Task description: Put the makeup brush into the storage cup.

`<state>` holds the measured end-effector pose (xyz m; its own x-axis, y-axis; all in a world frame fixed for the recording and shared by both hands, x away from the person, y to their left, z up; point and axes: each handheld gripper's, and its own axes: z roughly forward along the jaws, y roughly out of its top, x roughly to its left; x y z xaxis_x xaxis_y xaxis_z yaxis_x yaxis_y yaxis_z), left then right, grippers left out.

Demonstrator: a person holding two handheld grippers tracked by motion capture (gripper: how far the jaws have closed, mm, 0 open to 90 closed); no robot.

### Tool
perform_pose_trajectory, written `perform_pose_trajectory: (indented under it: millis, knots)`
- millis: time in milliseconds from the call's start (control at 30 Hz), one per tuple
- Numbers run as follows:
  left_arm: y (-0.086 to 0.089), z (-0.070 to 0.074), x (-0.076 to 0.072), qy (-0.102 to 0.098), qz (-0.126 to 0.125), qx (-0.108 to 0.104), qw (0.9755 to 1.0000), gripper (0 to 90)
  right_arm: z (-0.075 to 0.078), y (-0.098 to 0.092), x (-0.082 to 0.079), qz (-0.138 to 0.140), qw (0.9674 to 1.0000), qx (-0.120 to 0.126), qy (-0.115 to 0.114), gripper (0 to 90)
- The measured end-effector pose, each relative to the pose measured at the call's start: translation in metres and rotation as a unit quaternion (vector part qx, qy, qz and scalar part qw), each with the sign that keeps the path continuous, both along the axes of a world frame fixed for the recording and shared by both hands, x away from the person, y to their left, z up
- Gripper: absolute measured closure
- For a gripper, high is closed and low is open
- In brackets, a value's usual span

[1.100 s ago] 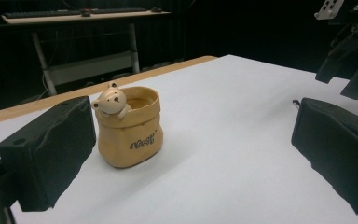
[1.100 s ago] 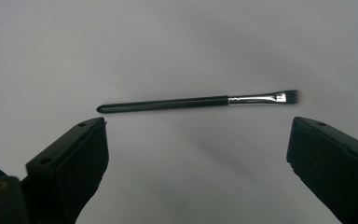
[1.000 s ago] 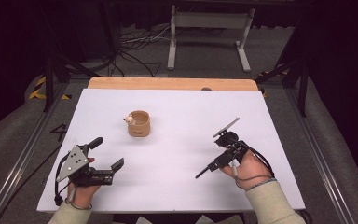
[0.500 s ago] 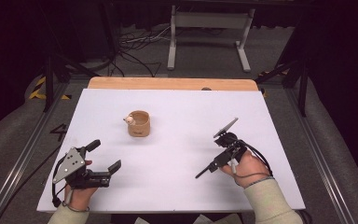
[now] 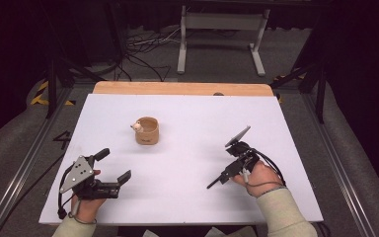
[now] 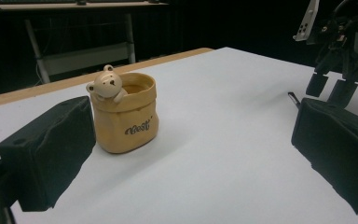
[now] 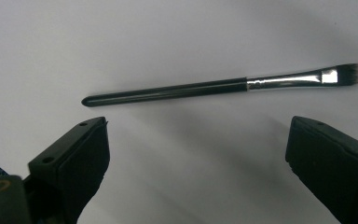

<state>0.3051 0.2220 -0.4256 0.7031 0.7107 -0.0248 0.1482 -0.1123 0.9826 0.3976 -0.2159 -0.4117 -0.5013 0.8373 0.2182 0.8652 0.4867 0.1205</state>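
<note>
- White table (image 5: 187, 197) carries a tan bear cup (image 5: 147, 131).
- Right gripper (image 7: 196, 154), jaws spread, hangs over a brush (image 7: 214, 87) lying right of the cup.
- Left gripper (image 5: 112, 168) is released, near the cup.

Flat white desk (image 5: 187, 123) with a bare wooden strip along its far edge. A tan ceramic sack-shaped cup with bear figurine (image 5: 147, 130) stands left of centre; a slim black-handled brush (image 7: 214, 86) lies flat at the right.
</note>
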Motion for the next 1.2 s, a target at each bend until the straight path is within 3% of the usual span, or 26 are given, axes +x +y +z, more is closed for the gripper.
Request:
perform_pose_trajectory:
  millis: [500,1200]
  knots:
    - [0.000,-0.001,0.000,0.002,0.003,0.006,1.0000,0.1,-0.004,0.003,0.008,-0.009,0.9999,-0.005,0.006,6.7]
    - [-0.002,-0.002,0.001,0.006,0.008,0.011,0.9999,0.0,-0.008,0.019,0.017,-0.010,0.9991,-0.042,-0.002,7.0]
